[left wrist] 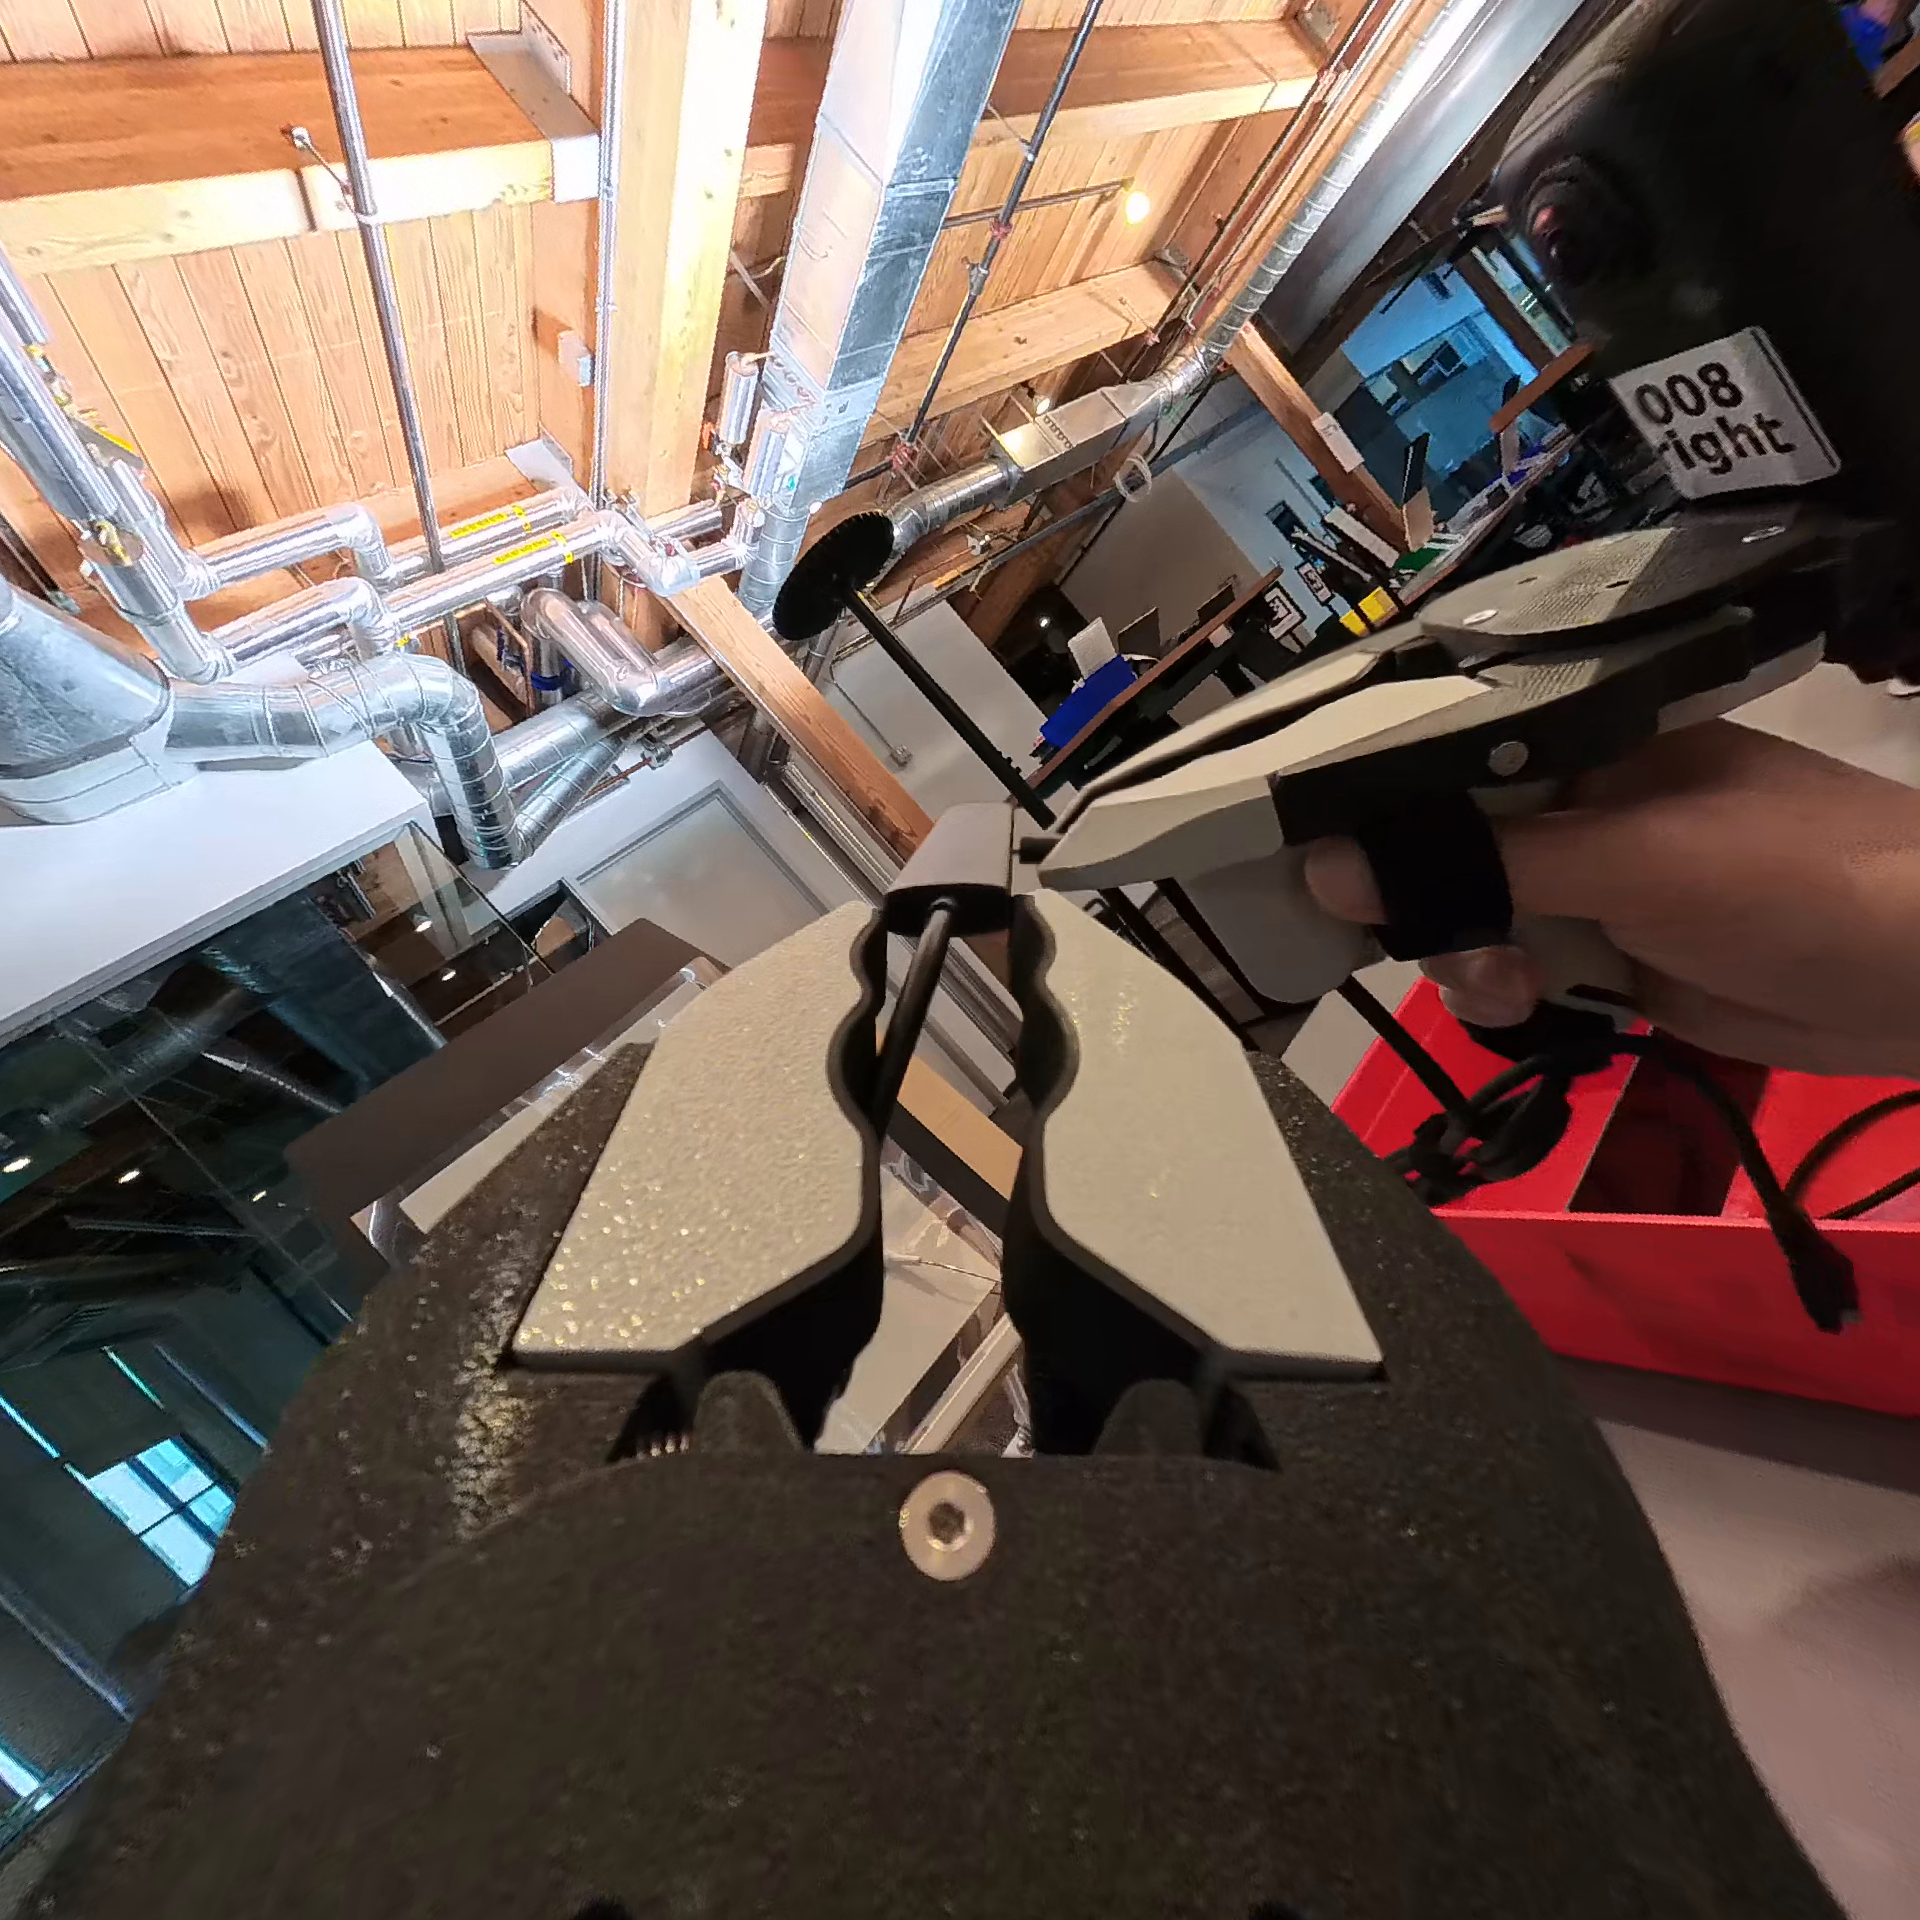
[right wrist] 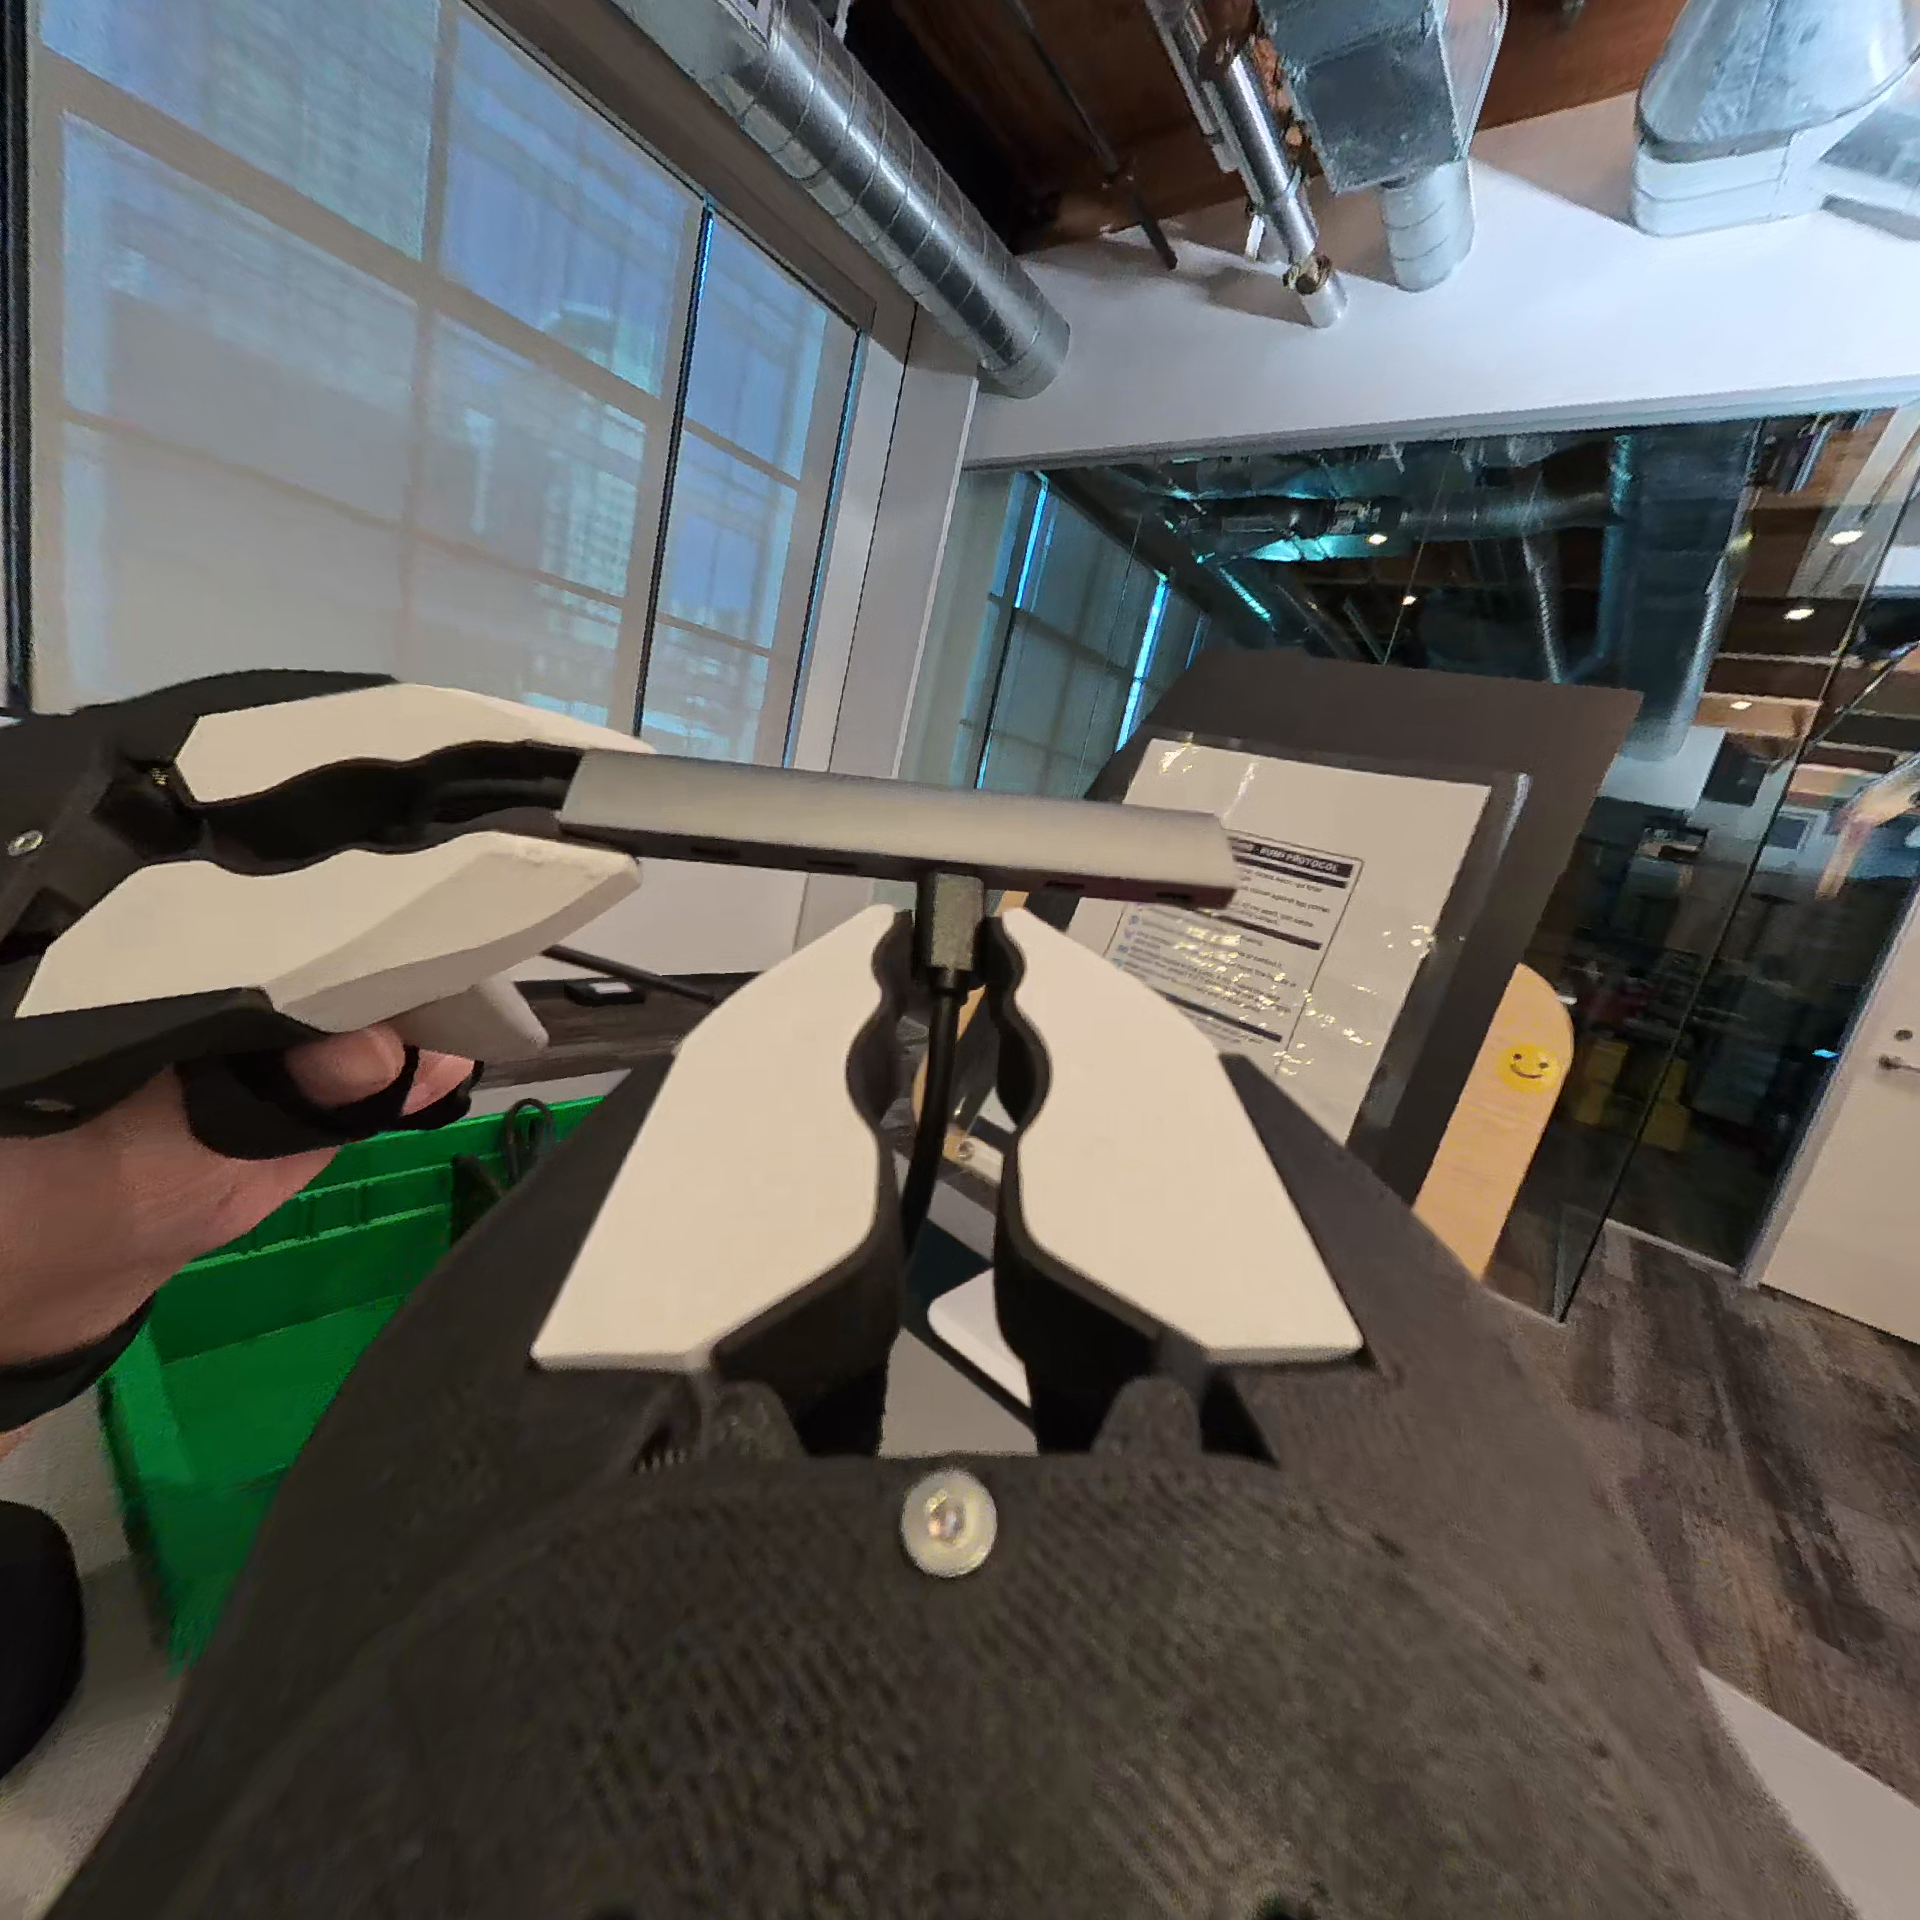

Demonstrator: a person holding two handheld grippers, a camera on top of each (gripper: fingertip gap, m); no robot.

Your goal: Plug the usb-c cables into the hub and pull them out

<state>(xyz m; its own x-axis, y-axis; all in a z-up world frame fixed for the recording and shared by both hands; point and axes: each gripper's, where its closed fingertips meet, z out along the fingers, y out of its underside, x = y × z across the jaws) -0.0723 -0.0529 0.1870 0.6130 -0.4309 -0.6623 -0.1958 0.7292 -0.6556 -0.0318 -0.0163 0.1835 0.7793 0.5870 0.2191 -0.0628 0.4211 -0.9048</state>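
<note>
A slim grey hub [right wrist: 894,821] is held in the air. My left gripper [left wrist: 948,920] is shut on one end of the hub [left wrist: 956,847], and the hub's own black lead [left wrist: 914,997] runs back between its fingers. In the right wrist view the left gripper [right wrist: 623,816] comes in from the left. My right gripper [right wrist: 948,935] is shut on a grey usb-c plug [right wrist: 951,914] that sits in a port on the hub's side; its black cable [right wrist: 930,1101] trails back. In the left wrist view the right gripper [left wrist: 1044,847] meets the hub from the right.
A red bin [left wrist: 1662,1278] with tangled black cables lies below right, and one loose cable end [left wrist: 1813,1273] hangs over it. A green bin [right wrist: 260,1299] sits below left. A framed sign board [right wrist: 1299,883] and a glass wall [right wrist: 1714,831] stand behind. The gap from one gripper's tips to the other's is roughly 6 centimetres.
</note>
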